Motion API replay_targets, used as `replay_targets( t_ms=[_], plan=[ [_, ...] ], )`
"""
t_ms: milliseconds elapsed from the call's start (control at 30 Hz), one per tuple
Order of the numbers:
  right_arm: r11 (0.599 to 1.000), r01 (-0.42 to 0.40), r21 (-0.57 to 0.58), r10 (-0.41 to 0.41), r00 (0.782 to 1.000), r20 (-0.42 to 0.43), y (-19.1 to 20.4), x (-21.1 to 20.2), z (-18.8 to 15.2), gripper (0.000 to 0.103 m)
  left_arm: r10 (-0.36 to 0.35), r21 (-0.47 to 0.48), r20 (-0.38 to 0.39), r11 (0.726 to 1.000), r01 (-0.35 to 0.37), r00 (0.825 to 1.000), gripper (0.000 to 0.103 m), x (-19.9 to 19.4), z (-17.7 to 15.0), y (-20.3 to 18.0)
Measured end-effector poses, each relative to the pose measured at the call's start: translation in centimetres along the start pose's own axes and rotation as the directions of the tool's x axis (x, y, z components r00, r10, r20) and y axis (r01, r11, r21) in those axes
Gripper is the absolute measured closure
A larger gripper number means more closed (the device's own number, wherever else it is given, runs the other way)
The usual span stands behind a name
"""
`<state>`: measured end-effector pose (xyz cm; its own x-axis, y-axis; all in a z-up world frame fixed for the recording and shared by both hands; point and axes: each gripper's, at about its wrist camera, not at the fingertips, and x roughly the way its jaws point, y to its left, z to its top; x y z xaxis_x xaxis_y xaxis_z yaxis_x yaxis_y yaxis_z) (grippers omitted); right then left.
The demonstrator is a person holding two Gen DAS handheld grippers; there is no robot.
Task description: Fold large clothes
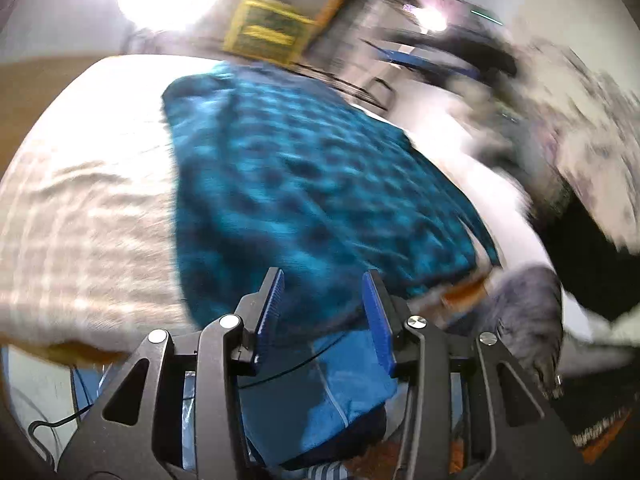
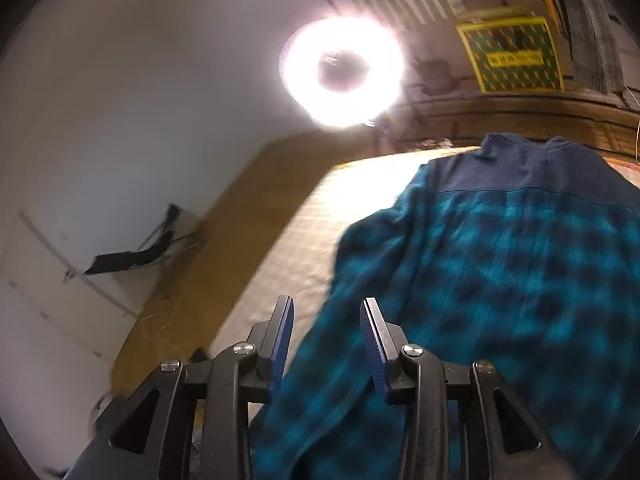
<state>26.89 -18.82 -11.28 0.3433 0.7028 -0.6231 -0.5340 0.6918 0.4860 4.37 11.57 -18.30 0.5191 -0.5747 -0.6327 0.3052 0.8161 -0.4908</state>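
We take the teal plaid shirt (image 1: 304,184) as our landmark: it lies spread on a cream, textured bed (image 1: 80,216), its plain navy yoke and collar (image 2: 520,164) at the far end in the right wrist view. Beside the shirt's near right edge in the left wrist view we see a grey furry thing (image 1: 528,312), blurred, and past it a dark shape we cannot identify. Beyond the shirt's far end stands a yellow-framed green panel (image 2: 512,56) against a wooden wall, and to the left of that a bright ring light (image 2: 344,70) glares. Well left of the shirt, past the bed's edge, a tan floor (image 2: 224,240) meets a white wall, where a dark folding stand (image 2: 136,248) leans. Our left gripper (image 1: 324,312) hangs over the shirt's near hem with its blue-padded fingers (image 1: 272,304) spread apart, nothing between them; below them a plainer blue cloth (image 1: 320,392) hangs. Our right gripper (image 2: 326,340) sits above the shirt's near left edge, fingers (image 2: 370,340) likewise parted and empty, cloth showing beneath the gap. Both views are smeared with motion blur.
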Motion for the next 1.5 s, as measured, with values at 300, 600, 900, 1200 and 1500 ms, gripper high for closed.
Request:
replay_targets(
  t_ms=[300, 600, 900, 1200, 1500],
  plan=[
    [0.998, 0.020, -0.062, -0.022, 0.999, -0.029, 4.7, -5.8, -11.2, 0.063, 0.047, -0.117, -0.173, 0.991, -0.067, 0.984, 0.062, 5.8, -1.4, 3.6],
    [0.989, 0.113, -0.097, -0.136, 0.949, -0.285, 4.3, 5.8, -17.0, 0.069, 0.040, -0.182, -0.203, 0.980, -0.078, 0.978, 0.077, 8.1, -2.5, 3.7],
    [0.986, 0.160, -0.045, -0.165, 0.912, -0.377, 1.5, 10.3, -18.2, 0.099, 0.048, -0.195, -0.107, 0.978, -0.068, 0.993, 0.097, 6.0, -2.5, 2.9],
    [0.997, 0.043, -0.059, -0.054, 0.977, -0.204, 4.4, 6.4, -16.2, 0.103, 0.173, -0.135, 0.038, 0.977, -0.166, 0.984, 0.098, 0.6, -1.5, 2.0],
    [0.991, 0.130, -0.022, -0.131, 0.959, -0.252, 2.4, 8.9, -16.1, 0.058, 0.204, -0.181, -0.097, 0.959, -0.219, 0.974, 0.095, 3.6, -3.3, 4.6]
  ],
)
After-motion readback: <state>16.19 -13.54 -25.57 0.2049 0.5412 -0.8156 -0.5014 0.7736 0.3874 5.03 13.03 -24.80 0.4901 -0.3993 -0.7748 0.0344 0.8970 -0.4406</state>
